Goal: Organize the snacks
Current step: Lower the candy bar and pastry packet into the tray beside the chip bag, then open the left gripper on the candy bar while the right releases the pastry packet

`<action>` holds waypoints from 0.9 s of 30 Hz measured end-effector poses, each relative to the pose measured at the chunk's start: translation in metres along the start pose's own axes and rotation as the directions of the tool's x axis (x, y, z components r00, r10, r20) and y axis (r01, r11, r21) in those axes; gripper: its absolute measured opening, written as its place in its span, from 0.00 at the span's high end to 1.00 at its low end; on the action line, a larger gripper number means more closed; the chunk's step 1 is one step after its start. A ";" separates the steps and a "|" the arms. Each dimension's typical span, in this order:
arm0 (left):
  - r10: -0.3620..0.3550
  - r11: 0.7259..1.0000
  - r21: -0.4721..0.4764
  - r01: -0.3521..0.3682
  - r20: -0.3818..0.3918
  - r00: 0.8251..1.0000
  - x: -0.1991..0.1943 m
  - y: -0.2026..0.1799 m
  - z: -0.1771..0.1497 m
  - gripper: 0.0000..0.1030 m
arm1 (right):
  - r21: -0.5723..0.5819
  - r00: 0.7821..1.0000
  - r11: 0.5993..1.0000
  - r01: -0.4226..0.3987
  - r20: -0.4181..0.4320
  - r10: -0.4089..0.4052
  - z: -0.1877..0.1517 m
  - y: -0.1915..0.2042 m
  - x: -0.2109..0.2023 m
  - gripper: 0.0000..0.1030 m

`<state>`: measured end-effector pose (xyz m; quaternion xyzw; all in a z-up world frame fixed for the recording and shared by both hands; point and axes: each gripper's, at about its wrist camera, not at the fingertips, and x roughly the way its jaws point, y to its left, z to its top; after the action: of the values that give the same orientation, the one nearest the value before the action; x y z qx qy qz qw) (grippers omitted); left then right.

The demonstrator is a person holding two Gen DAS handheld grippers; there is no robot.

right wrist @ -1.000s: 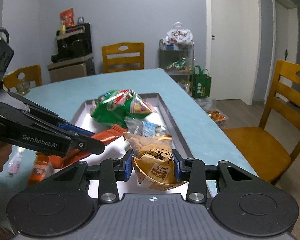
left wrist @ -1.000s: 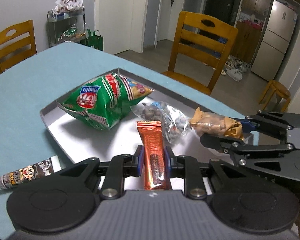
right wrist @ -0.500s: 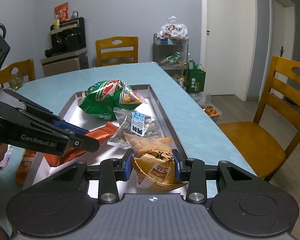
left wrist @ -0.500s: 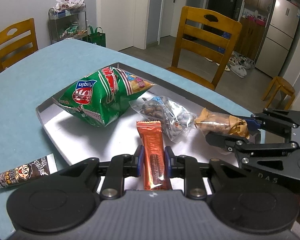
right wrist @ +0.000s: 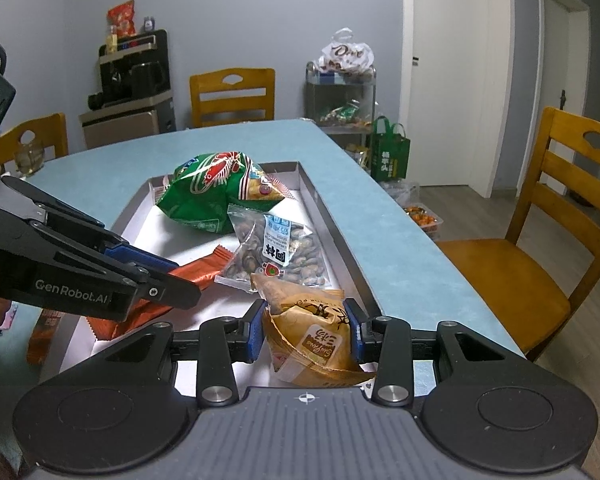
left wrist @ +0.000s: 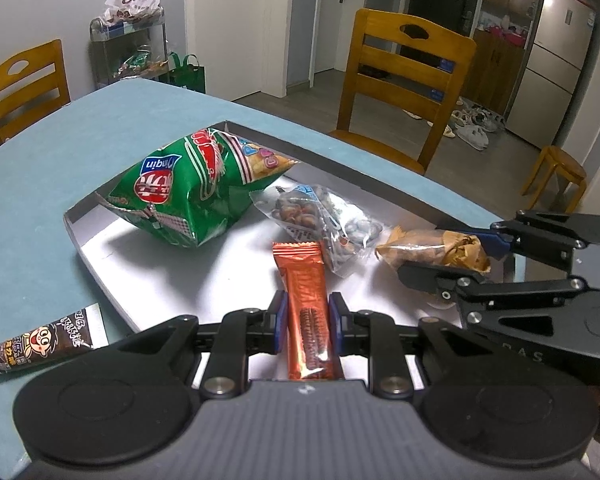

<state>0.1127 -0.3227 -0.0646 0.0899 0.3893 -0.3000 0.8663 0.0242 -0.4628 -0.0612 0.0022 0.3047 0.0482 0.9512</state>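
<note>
My left gripper point(left wrist: 307, 322) is shut on an orange wafer bar point(left wrist: 305, 292), held over the near part of the grey tray point(left wrist: 100, 272). My right gripper point(right wrist: 307, 330) is shut on a tan snack packet point(right wrist: 312, 332) over the tray's near right corner point(right wrist: 364, 300). Each gripper shows in the other's view: the right one point(left wrist: 476, 256) with its tan packet point(left wrist: 428, 250), the left one point(right wrist: 172, 280) with the orange bar point(right wrist: 204, 270). A green chip bag point(left wrist: 188, 192) and a clear bag of seeds point(left wrist: 324, 220) lie in the tray.
A brown-and-white snack stick point(left wrist: 40, 340) lies on the blue table point(left wrist: 60, 140) left of the tray. Another orange packet point(right wrist: 44, 332) sits on the table by the tray. Wooden chairs point(left wrist: 404, 80) stand around the table, a snack cart point(right wrist: 340, 96) behind.
Both grippers have edged back and slightly up from the tray, so the chip bag and seed bag sit lower and farther in view. Both grips are unchanged.
</note>
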 end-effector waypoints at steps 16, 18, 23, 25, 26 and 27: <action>-0.009 1.000 0.009 0.009 -0.014 1.000 0.000 -0.003 -0.004 0.77 | 0.006 1.000 1.000 -0.002 0.003 0.002 -0.001 -0.001 -0.002 0.56; -0.013 1.000 0.009 0.013 -0.011 1.000 -0.001 -0.003 -0.004 0.68 | 0.006 1.000 1.000 -0.004 0.004 0.004 0.000 -0.001 -0.002 0.55; -0.018 1.000 0.009 0.018 -0.001 1.000 -0.005 -0.003 -0.005 0.57 | 0.006 1.000 1.000 -0.004 0.006 0.004 0.000 0.000 -0.003 0.54; -0.017 1.000 0.006 0.017 0.000 1.000 -0.005 -0.002 -0.005 0.50 | 0.007 1.000 1.000 -0.005 0.008 0.005 0.000 0.000 -0.004 0.53; -0.017 1.000 0.004 0.017 0.002 1.000 -0.006 -0.002 -0.006 0.49 | 0.008 1.000 1.000 -0.003 0.010 0.003 0.000 0.000 -0.004 0.53; -0.019 1.000 0.002 0.019 0.004 1.000 -0.007 -0.001 -0.006 0.49 | 0.009 1.000 1.000 -0.001 0.012 0.001 0.000 0.000 -0.005 0.52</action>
<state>0.1048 -0.3183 -0.0637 0.0867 0.3882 -0.3088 0.8640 0.0205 -0.4632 -0.0583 0.0071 0.2991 0.0471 0.9530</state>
